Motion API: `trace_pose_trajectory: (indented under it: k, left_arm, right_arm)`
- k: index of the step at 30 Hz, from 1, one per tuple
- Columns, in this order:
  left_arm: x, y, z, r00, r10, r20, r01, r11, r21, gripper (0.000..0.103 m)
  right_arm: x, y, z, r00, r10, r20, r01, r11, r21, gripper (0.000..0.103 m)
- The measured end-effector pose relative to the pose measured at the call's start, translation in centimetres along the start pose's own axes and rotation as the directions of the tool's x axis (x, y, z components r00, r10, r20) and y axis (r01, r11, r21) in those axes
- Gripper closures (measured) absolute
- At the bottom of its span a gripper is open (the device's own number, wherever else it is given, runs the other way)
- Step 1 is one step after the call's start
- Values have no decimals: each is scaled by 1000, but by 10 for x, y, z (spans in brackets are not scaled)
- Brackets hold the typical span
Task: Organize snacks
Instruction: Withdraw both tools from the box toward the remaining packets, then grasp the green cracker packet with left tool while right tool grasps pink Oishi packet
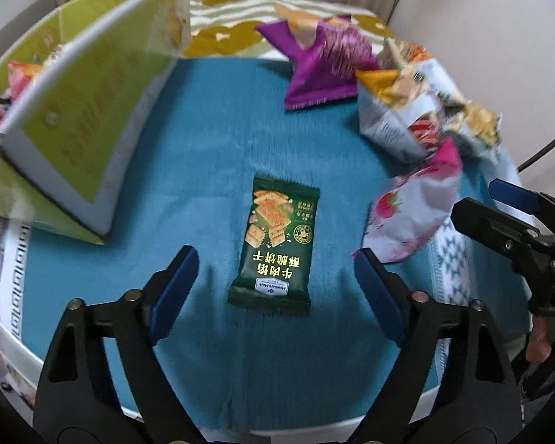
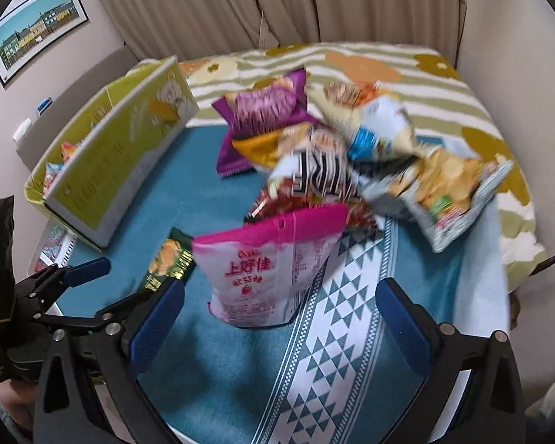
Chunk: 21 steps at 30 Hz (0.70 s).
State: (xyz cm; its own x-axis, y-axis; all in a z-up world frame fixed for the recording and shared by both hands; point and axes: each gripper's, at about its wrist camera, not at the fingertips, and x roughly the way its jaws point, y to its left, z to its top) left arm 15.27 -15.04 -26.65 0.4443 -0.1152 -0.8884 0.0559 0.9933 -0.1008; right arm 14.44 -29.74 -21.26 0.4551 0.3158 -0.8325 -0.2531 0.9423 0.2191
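The left tool (image 1: 275,272) is being held with its blue pads apart, nothing being gripped; a dark green cracker packet (image 1: 275,242) is lying flat on the teal cloth (image 1: 211,118) between and just beyond the pads, untouched by either. Left of it, a yellow-green cardboard box (image 1: 66,125) is standing open on the cloth, with several snack packets showing inside. Farther back, a purple snack bag (image 1: 325,66) is resting near the edge of the cloth, and a heap of crumpled bags (image 1: 418,111) is piled to its right.

The right tool (image 2: 279,305) is likewise being held with its pads wide apart and nothing clamped. A pink-and-white snack bag (image 2: 273,259) is standing just ahead of it, between the lines of the two pads but not being pressed by them, partly on a patterned band of white and teal triangles (image 2: 336,325). A potato chip bag (image 2: 451,192) is lying to the right in the heap. Everything is being carried by a bed covered with a striped, flowered spread (image 2: 407,70), and beige curtains (image 2: 277,3) are hanging behind. A framed picture (image 2: 37,26) is seen on the wall at left.
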Motion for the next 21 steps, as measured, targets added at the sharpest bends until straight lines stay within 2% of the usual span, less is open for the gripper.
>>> trace_pose_trajectory:
  k: [5, 9, 14, 16, 21]
  left_arm:
    - [17, -6, 1, 999, 27, -17, -26, 999, 43, 27]
    - [27, -11, -1, 998, 42, -38, -38, 996, 81, 36]
    - [26, -17, -3, 997, 75, -30, -69, 985, 157, 42]
    - [23, -19, -3, 998, 51, -31, -45, 985, 167, 59]
    - [21, -23, -4, 998, 55, -29, -48, 980, 193, 61]
  right_arm:
    - [21, 0, -1, 999, 6, -35, -7, 1000, -17, 0]
    - [33, 1, 0, 999, 17, -50, -19, 999, -31, 0]
    - [43, 5, 2, 998, 18, -57, -20, 999, -45, 0]
    - [44, 4, 1, 998, 19, -57, -22, 999, -50, 0]
    - [48, 9, 0, 998, 15, -60, -18, 998, -56, 5]
